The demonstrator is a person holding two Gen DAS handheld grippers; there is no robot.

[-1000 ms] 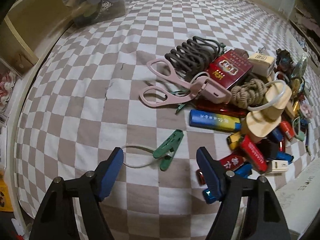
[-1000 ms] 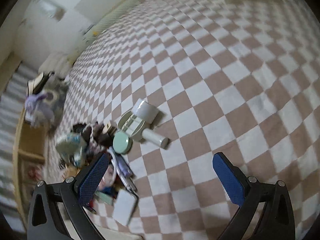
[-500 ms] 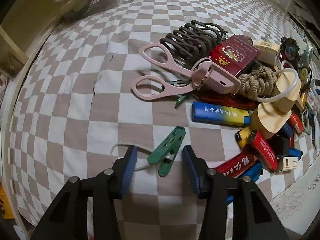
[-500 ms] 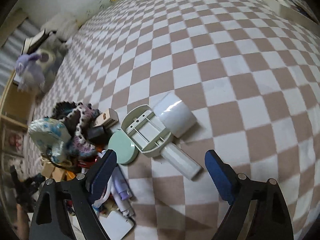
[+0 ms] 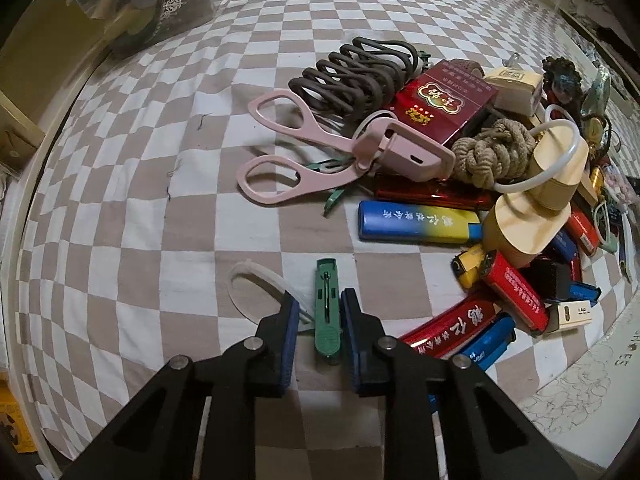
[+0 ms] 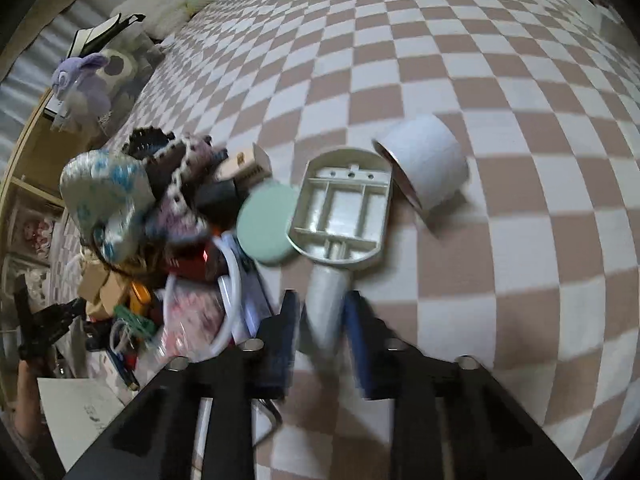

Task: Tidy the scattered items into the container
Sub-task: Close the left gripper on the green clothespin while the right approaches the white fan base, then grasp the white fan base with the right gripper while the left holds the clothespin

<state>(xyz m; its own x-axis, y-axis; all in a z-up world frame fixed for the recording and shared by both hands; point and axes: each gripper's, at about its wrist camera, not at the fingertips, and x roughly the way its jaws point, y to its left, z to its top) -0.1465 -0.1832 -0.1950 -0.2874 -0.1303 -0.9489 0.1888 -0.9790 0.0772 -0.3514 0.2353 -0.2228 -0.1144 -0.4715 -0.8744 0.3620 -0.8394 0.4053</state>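
Observation:
In the left wrist view my left gripper (image 5: 319, 312) is shut on a green clothes peg (image 5: 327, 304) with a white loop (image 5: 256, 284), on the checkered bedspread. Pink scissors (image 5: 316, 152), a red box (image 5: 440, 102), a rope knot (image 5: 492, 152), and several lighters (image 5: 416, 226) lie piled ahead on the right. In the right wrist view my right gripper (image 6: 322, 312) is closed around the white handle (image 6: 326, 304) of a pale green lint roller frame (image 6: 340, 204). A white roll (image 6: 424, 160) lies beside it.
A clear container with soft items (image 5: 160, 8) stands at the far left of the bed. A purple plush toy (image 6: 80, 84) sits near the bed's edge. A mint round lid (image 6: 266, 226) and a heap of small items (image 6: 132, 208) lie left of the roller.
Both grippers moved forward and closed: the left one onto the green peg, the right one onto the roller handle. The peg turned to lie along the fingers.

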